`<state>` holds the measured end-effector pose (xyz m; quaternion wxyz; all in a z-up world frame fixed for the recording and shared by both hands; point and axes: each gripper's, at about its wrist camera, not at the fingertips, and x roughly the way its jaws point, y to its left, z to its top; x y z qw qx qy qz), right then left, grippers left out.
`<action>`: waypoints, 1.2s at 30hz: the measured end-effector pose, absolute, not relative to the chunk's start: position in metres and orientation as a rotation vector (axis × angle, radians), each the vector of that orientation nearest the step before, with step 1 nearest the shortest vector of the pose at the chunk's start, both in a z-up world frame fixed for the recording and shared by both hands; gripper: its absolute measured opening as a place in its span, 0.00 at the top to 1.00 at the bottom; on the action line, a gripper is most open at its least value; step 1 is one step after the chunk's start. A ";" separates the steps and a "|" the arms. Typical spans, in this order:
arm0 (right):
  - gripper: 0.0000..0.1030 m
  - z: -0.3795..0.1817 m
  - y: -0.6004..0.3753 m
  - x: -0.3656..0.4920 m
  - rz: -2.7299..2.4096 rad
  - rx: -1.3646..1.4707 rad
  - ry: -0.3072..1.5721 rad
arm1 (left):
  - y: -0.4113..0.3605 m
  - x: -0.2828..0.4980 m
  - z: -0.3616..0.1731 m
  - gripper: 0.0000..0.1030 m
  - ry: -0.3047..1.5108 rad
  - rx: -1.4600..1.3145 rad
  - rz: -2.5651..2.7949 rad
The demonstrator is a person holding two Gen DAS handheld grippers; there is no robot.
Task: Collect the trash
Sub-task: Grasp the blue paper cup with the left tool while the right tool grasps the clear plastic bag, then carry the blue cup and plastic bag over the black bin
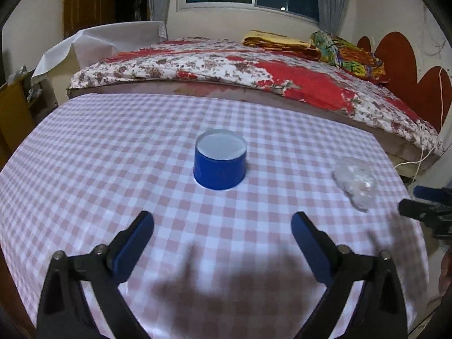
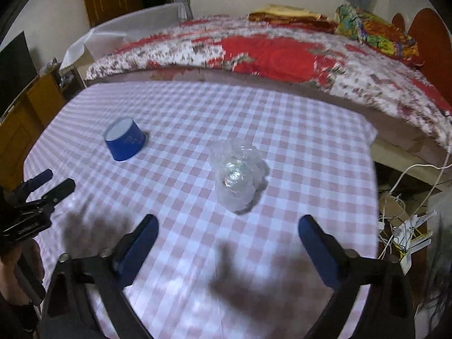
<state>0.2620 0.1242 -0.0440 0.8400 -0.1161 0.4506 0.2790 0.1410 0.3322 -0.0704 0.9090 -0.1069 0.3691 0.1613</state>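
A blue paper cup (image 1: 219,161) stands upside down on the pink checked tablecloth (image 1: 113,155), straight ahead of my left gripper (image 1: 222,220), which is open and empty a short way in front of it. A crumpled wad of clear plastic (image 2: 238,173) lies on the cloth just beyond my right gripper (image 2: 228,226), whose fingers are spread wide with nothing between them. In the left wrist view the plastic wad (image 1: 354,185) lies at the right, and the right gripper's finger (image 1: 415,210) shows at the edge. The cup (image 2: 125,138) and the left gripper (image 2: 48,182) appear at the left of the right wrist view.
A bed with a red floral quilt (image 1: 254,70) runs along the far side of the table. White cables and papers (image 2: 406,226) lie on the floor off the table's right edge. Wooden cabinets (image 2: 31,113) stand at the left.
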 end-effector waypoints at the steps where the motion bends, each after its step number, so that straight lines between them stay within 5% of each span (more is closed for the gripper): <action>1: 0.13 -0.052 0.130 0.270 0.586 -0.252 0.971 | 0.335 0.147 -0.074 0.07 0.766 -0.220 0.331; 6: 0.15 -0.080 0.152 0.295 0.584 -0.275 1.022 | 0.347 0.175 -0.089 0.07 0.788 -0.216 0.336; 13: 0.52 -0.098 0.178 0.324 0.591 -0.279 1.046 | 0.362 0.215 -0.102 0.10 0.804 -0.221 0.324; 25: 0.57 -0.093 0.192 0.343 0.623 -0.240 1.010 | 0.375 0.246 -0.122 0.26 0.850 -0.221 0.322; 36: 0.58 -0.068 0.151 0.317 0.621 -0.204 0.961 | 0.340 0.218 -0.092 0.26 0.793 -0.199 0.256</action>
